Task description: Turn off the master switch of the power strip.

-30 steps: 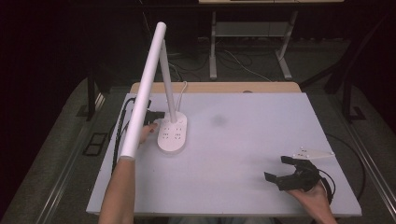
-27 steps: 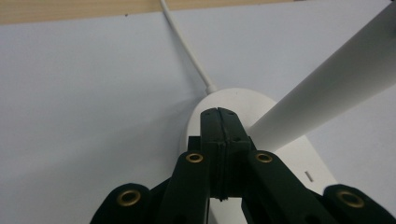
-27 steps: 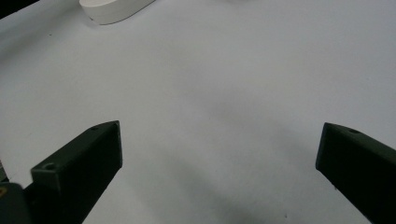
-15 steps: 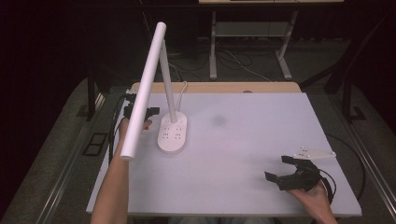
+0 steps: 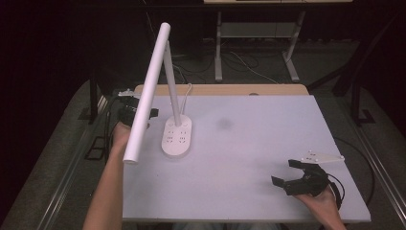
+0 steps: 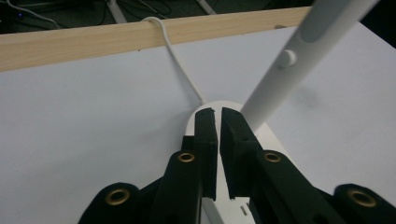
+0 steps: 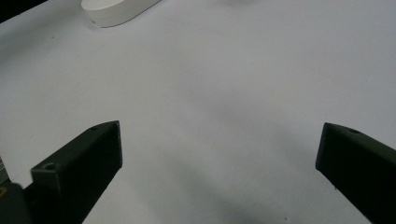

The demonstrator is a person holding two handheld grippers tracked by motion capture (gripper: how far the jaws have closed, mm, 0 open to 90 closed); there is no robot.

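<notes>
A white desk lamp point(image 5: 175, 136) stands on the left half of the white tabletop point(image 5: 268, 143). Its oval base carries rows of sockets on top, a slim stem rises from the base, and a long white tube head point(image 5: 147, 91) slants from the top of the stem down toward the near left edge. A white cord point(image 6: 180, 60) runs from the back of the base over the wooden strip point(image 6: 93, 39) along the far edge of the tabletop.

The left gripper point(image 5: 134, 112) sits at the left edge of the tabletop, just beside the lamp base and partly hidden behind the tube head in the high view. In the left gripper view its 2 black jaws are nearly closed, with a thin gap between the pads and nothing held; their tips point at the rear of the base, next to the foot of the stem.

The right gripper point(image 5: 299, 179) rests near the right front corner of the tabletop, well apart from the lamp. Its jaws are spread wide and empty, over bare tabletop.
</notes>
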